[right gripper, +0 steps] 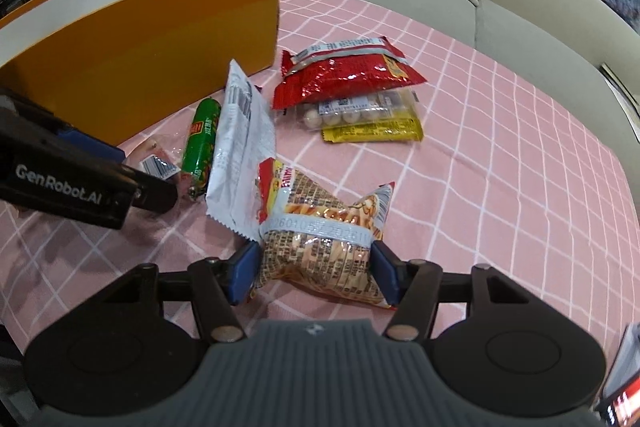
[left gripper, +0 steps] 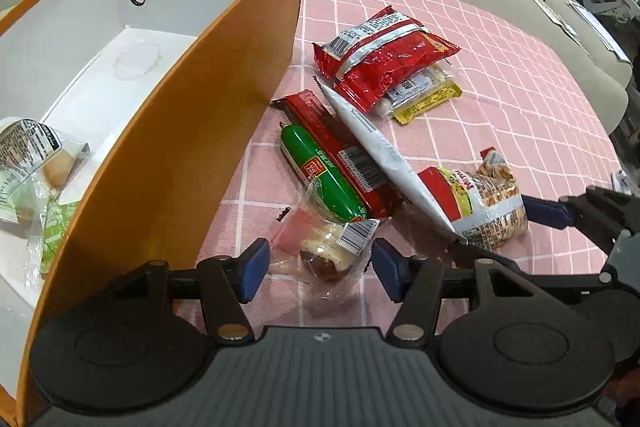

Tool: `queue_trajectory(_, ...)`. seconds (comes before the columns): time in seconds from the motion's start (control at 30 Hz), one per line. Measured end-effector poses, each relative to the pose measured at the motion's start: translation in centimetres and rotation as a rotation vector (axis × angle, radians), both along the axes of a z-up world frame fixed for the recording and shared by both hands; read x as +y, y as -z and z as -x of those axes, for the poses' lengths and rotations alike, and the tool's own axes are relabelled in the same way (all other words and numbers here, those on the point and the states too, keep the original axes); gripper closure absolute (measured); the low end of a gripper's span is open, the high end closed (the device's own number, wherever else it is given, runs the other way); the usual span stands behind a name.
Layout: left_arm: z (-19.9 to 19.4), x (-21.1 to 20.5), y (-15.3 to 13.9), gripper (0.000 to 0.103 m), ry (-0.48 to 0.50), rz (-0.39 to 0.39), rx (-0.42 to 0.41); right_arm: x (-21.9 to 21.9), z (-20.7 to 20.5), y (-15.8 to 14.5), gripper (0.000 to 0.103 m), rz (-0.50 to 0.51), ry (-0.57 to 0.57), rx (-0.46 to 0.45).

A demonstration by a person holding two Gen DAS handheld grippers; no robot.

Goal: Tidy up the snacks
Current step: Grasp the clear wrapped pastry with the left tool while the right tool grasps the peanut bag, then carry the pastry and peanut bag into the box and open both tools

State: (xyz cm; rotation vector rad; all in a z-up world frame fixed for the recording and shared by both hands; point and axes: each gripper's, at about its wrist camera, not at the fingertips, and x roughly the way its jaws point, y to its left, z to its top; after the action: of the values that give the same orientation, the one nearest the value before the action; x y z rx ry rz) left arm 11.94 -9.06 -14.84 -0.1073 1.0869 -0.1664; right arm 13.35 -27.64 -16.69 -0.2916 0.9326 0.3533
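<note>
The orange box (left gripper: 168,131) stands on the pink checked cloth (right gripper: 500,155), snacks loose beside it; the right gripper (right gripper: 316,267) reaches low and level, pads pressed on the crinkled noodle-print packet (right gripper: 320,247); the left gripper (left gripper: 318,267), jaws apart, straddles the clear-wrapped pastry (left gripper: 324,253) without gripping it.
</note>
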Motion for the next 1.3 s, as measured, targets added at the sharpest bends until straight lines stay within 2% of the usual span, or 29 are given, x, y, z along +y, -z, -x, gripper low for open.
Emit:
queue_trajectory(0.13, -0.1, 0.1, 0.1, 0.044, 0.0, 0.017, 0.0, -0.6, 0.5, -0.4, 0.041, -0.046, 0.035, 0.017)
queue_trajectory(0.33, -0.1, -0.2, 0.0, 0.052, 0.033, 0.003, -0.007, -1.8, 0.3, -1.4, 0.041, -0.14, 0.108, 0.036)
queue_trajectory(0.5, 0.3, -0.3, -0.3, 0.056, 0.064, -0.007, 0.002, -1.5, -0.7, -0.6, 0.042, -0.114, 0.139, 0.052)
queue_trajectory(0.8, 1.5, -0.2, -0.6, 0.059, 0.093, -0.024, 0.009, -1.0, 0.4, -0.4, 0.06, -0.066, 0.106, 0.032)
queue_trajectory(1.07, 3.2, 0.0, -2.5, 0.059, 0.105, -0.002, -0.015, -0.6, 2.6, -2.5, 0.062, -0.064, 0.136, -0.027)
queue_trajectory(1.3, 4.9, 0.8, -5.8, 0.059, 0.093, 0.028, -0.081, 0.5, 4.9, -4.9, 0.062, -0.098, 0.121, -0.075)
